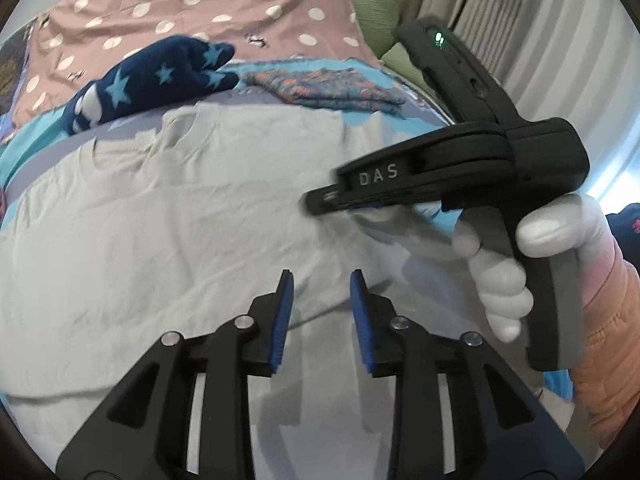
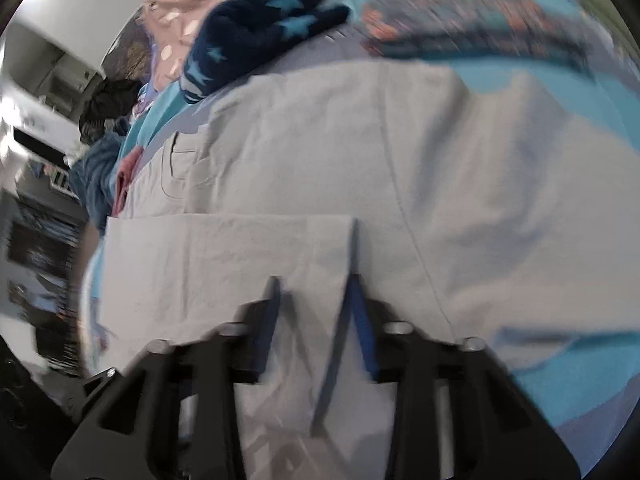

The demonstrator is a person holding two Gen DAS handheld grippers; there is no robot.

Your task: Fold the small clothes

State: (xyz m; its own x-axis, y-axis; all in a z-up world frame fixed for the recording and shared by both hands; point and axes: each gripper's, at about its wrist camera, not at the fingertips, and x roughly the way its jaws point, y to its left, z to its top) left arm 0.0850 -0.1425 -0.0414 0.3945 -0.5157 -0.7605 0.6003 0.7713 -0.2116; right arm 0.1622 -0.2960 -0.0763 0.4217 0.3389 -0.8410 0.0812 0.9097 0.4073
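Shirt: pale grey cotton t-shirt (image 1: 180, 208) lies spread flat on the light blue bed sheet (image 1: 352, 72), neck end toward the pillow; a chest pocket shows in the right wrist view.
Fold: one strip of the shirt is already turned over onto the body, its straight edge in the right wrist view.
Left claw: left gripper (image 1: 322, 284) hangs just over the shirt, blue pads apart w/ a clear gap, nothing between them.
Right claw: right gripper (image 2: 314, 292) is low on the shirt, jaws part open; the folded flap's corner sits between them. Grip or just contact? Can't tell, view is blurred.
Right hand: white-gloved hand (image 1: 532, 248) on the pistol grip, right of the shirt.
Beyond shirt: navy star-print garment (image 1: 156, 76) and a grey-orange patterned folded cloth (image 1: 328, 88) lie past the neck end, near the pink polka-dot pillow (image 1: 200, 8).
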